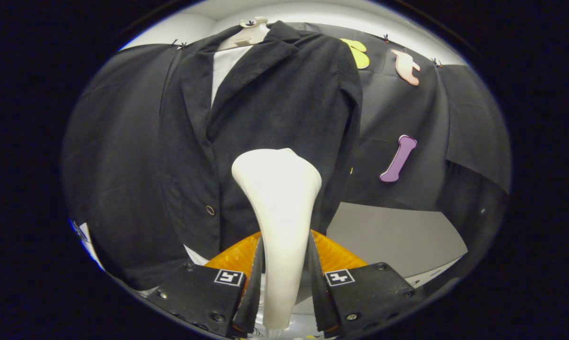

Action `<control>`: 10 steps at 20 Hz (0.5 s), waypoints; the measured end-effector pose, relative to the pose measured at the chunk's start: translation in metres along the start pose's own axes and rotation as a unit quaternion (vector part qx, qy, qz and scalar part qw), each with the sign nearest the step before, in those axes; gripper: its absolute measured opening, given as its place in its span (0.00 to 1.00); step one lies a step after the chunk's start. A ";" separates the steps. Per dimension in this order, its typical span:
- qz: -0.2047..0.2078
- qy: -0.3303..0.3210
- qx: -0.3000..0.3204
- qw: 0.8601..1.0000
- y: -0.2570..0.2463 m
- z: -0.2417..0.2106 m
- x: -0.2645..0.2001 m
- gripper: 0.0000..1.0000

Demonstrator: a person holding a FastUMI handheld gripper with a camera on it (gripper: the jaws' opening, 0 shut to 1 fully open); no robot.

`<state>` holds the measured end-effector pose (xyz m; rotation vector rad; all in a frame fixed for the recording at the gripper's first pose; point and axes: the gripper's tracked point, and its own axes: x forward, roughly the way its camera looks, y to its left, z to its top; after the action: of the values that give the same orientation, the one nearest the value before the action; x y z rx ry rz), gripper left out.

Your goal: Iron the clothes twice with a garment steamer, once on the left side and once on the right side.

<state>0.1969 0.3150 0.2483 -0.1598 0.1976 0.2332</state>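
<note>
Since steam must reach the cloth, hand-held gripper [284, 288] clamps garment steamer [279, 208] by its neck between both fingers, head upright. Black jacket [275, 104], hung on a mannequin form [249, 33], just beyond the head, facing it.

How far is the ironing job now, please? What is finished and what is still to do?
Done: the gripper is shut on the steamer, both fingers pressing its handle. In hand: the steamer head is raised in front of the dark jacket on its hanger, near the lower front on the side with no button. I cannot tell if it touches the cloth. Left: one picture cannot show that either pass is finished, so both sides may remain.
</note>
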 end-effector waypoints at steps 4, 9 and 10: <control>-0.001 0.012 0.000 1.000 -0.001 -0.017 0.001 0.49; -0.001 0.032 0.002 0.999 -0.001 -0.042 0.007 0.49; 0.000 0.037 0.002 0.999 0.001 -0.047 0.008 0.49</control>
<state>0.1964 0.3089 0.2015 -0.1642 0.2714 0.2267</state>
